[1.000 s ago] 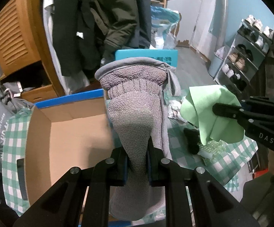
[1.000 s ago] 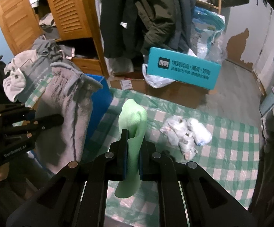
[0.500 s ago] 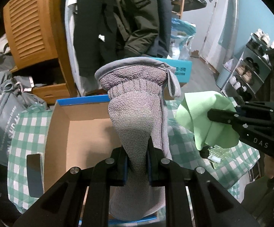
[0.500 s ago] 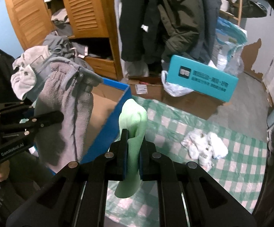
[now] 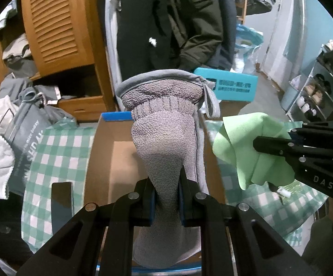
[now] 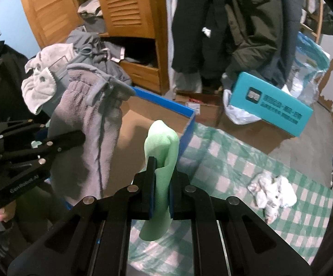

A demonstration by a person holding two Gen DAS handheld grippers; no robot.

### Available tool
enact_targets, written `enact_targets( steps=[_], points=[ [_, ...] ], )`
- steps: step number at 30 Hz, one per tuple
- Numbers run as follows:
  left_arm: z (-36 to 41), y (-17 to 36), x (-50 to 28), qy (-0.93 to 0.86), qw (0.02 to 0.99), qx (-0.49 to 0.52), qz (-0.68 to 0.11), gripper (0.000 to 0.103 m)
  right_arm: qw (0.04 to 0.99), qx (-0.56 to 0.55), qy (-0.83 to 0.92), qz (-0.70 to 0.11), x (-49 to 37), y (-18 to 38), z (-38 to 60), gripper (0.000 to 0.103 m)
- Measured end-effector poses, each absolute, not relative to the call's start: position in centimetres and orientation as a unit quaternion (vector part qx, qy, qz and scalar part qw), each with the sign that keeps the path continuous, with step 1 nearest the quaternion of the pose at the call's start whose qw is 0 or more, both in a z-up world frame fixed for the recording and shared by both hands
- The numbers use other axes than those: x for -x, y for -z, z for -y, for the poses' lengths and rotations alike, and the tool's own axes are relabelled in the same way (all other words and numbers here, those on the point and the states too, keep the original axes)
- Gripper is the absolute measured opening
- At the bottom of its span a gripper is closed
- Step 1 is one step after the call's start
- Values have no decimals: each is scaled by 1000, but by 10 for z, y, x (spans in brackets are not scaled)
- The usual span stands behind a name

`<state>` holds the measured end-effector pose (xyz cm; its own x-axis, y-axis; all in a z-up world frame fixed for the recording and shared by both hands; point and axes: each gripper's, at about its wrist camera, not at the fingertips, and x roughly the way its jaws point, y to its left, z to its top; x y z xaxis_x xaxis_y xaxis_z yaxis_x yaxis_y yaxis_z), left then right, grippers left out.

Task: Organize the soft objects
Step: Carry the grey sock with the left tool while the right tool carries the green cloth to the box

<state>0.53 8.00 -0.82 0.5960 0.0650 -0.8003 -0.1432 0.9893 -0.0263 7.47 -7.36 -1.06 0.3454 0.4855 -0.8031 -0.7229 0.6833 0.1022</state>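
Observation:
My left gripper [image 5: 165,179] is shut on a grey fleece cloth [image 5: 166,133] and holds it up over the open cardboard box with a blue rim [image 5: 111,161]. It also shows in the right wrist view [image 6: 88,124], hanging beside the box [image 6: 164,102]. My right gripper [image 6: 161,168] is shut on a light green cloth [image 6: 163,142], held above the checked table just right of the box's blue wall. The green cloth also shows in the left wrist view [image 5: 249,147], in my right gripper [image 5: 270,143].
A green-and-white checked tablecloth [image 6: 230,168] covers the table. A crumpled white cloth [image 6: 272,193] lies on it at the right. A teal box [image 6: 272,105] and wooden wardrobe [image 6: 129,11] with hanging coats stand behind. Grey clothes [image 5: 23,124] pile at the left.
Both grippers have moved left and back with their cloths. The grey cloth now hangs over the box's middle and the green cloth has come up to the box's right wall.

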Motion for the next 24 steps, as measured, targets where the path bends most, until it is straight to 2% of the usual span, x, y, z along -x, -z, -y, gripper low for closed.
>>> enact_targets(
  steps=[18, 24],
  points=[
    [-115, 34, -3, -81, 874, 65, -475, 15, 772, 173, -397, -466, -68, 46, 2, 8],
    [-120, 41, -4, -84, 865, 72, -489, 19, 765, 175, -397, -476, -70, 54, -4, 8]
  ],
)
